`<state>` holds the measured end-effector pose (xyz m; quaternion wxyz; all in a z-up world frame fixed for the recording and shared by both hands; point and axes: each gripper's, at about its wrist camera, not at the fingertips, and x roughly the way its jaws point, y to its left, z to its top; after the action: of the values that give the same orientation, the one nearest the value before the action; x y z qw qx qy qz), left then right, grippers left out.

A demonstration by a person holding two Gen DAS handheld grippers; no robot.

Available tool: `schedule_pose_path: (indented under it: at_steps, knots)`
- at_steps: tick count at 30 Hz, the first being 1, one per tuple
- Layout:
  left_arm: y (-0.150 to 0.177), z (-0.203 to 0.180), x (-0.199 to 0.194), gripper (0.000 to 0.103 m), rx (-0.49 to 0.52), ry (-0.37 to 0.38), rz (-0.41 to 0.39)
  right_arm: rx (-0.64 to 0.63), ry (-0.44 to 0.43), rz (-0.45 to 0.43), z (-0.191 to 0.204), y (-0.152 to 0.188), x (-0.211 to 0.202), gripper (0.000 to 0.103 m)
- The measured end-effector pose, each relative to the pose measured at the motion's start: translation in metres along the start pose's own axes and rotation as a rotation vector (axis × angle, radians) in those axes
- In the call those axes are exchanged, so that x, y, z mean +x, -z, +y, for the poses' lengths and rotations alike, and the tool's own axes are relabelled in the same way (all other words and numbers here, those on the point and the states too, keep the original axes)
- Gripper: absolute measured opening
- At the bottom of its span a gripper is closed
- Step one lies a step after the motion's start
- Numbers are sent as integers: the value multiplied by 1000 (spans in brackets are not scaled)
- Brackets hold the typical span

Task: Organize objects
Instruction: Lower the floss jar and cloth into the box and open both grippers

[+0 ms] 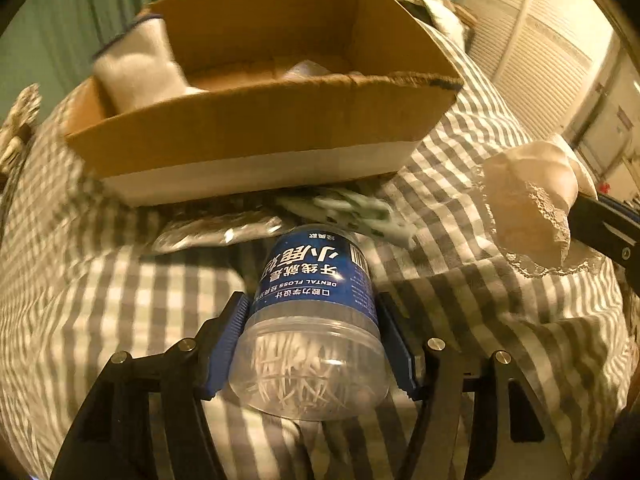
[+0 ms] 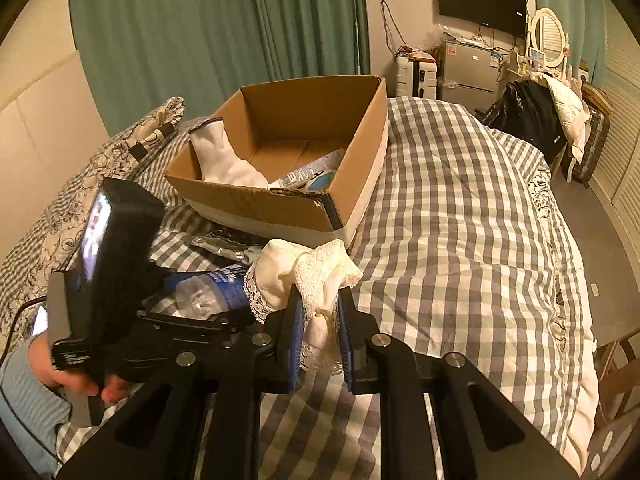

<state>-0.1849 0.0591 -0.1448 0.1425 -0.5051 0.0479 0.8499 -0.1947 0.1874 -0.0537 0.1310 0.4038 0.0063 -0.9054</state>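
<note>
My left gripper (image 1: 310, 312) is shut on a clear dental floss jar (image 1: 312, 320) with a blue label, held just above the checked bedspread. The jar also shows in the right wrist view (image 2: 216, 286). My right gripper (image 2: 319, 312) is shut on a cream lace-trimmed cloth (image 2: 308, 272), which also shows at the right of the left wrist view (image 1: 532, 200). An open cardboard box (image 1: 256, 120) stands ahead on the bed; it also shows in the right wrist view (image 2: 256, 200). It holds a white sock (image 2: 224, 160) and a few small packets (image 2: 308, 178).
A silver foil pack (image 1: 216, 232) and a green-and-white item (image 1: 352, 208) lie on the bed in front of the box. A patterned pillow (image 2: 100, 168) lies left. The bedspread (image 2: 460, 220) stretches right; a fridge (image 2: 468, 68) and a chair with clothes (image 2: 536, 116) stand beyond.
</note>
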Motion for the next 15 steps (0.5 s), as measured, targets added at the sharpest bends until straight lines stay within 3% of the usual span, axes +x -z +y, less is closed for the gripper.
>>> schedule_pose_path:
  at_steps: [7,15]
  knots:
    - [14,6,-60,65,-84,-31,-80,-26,18,-47,15,-1,-34,15]
    - [1,5,-147,65,-76,-78,-285,-67,42,-132,41,-7,-91,15]
